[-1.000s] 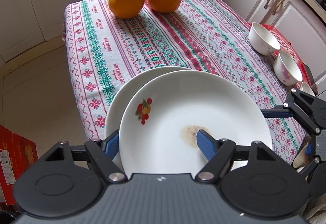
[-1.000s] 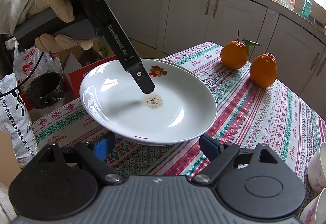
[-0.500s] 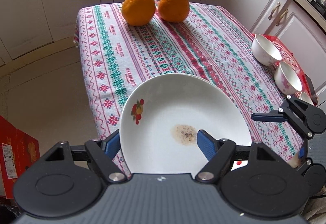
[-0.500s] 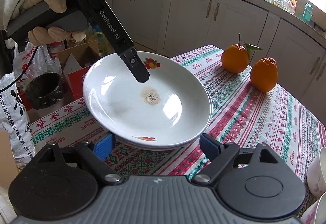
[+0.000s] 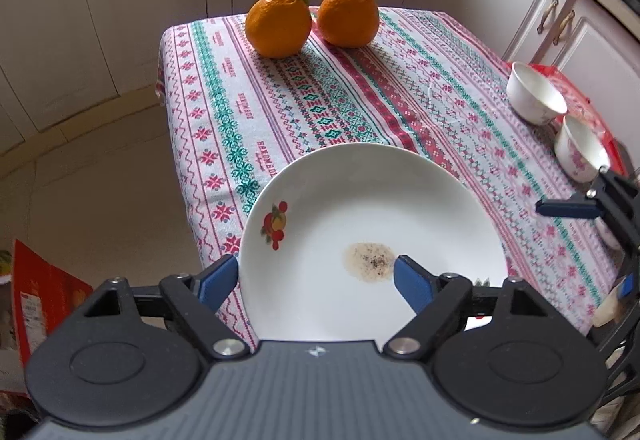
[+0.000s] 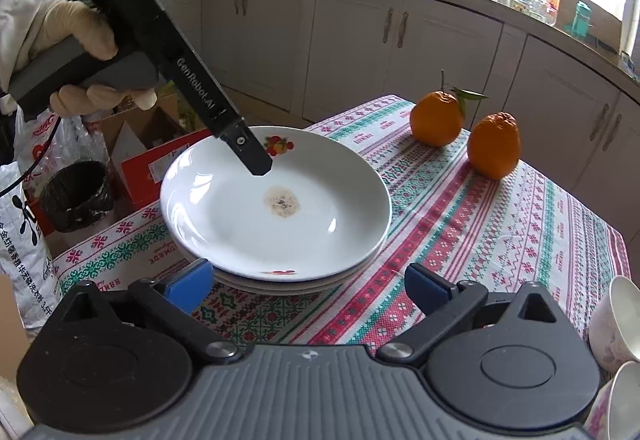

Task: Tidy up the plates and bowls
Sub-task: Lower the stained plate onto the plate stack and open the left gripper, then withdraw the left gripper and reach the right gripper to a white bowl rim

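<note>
While both sets of jaws are opening, the left gripper point(image 5: 312, 276) astride the near rim of the stained top plate point(image 6: 276, 200) stacked at frame centre and the right gripper point(image 6: 308, 286) holding nothing, a snagged withdrawal could drag the plate off the surface's point(image 6: 500, 224) edge.

Both wrist views close above the table point(image 5: 224, 112) – angled down, facing crosswise, sharing the plate stack point(image 6: 320, 208)

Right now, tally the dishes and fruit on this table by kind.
Plates: 2 at least, stacked; lower rims hard to separate
Bowls: 3, one half hidden by a gripper
Oranges: 2
Total: at least 7
</note>
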`<state>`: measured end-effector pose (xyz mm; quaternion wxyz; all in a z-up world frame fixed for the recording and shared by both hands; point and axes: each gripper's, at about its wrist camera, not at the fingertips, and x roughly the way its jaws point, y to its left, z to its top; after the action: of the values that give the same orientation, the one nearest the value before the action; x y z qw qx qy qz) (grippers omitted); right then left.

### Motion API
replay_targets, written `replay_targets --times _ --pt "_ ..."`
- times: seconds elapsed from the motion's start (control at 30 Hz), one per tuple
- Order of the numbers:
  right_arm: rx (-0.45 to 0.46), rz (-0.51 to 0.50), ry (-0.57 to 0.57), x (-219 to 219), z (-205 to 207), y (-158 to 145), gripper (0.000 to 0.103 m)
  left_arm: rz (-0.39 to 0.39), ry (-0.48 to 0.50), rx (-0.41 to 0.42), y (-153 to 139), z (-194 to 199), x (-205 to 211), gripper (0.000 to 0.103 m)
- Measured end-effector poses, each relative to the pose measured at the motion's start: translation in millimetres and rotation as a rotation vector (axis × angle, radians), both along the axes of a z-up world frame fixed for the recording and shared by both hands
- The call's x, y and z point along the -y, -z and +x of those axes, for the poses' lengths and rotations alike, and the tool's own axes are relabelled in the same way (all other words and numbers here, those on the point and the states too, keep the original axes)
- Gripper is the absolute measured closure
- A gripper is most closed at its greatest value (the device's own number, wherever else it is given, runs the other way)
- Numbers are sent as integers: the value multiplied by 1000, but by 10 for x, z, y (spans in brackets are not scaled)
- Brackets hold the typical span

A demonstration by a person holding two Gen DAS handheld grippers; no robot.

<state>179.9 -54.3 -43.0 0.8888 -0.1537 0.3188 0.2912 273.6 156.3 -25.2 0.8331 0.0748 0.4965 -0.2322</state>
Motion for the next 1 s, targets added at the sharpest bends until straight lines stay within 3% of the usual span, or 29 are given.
replay_targets --times 0.27,0.47,0.73,1.0 --pt "26 13 31 119 -72 -87 0 58 3 94 -111 -116 121 17" --pt "66 25 65 252 -163 -202 0 46 -2 199 -311 -319 250 15" --pt "144 37 138 523 -370 -396 0 -5 11 399 -565 -895 583 9" --pt "169 51 247 951 -653 -434 0 -6 67 508 -416 -1502 1069 8"
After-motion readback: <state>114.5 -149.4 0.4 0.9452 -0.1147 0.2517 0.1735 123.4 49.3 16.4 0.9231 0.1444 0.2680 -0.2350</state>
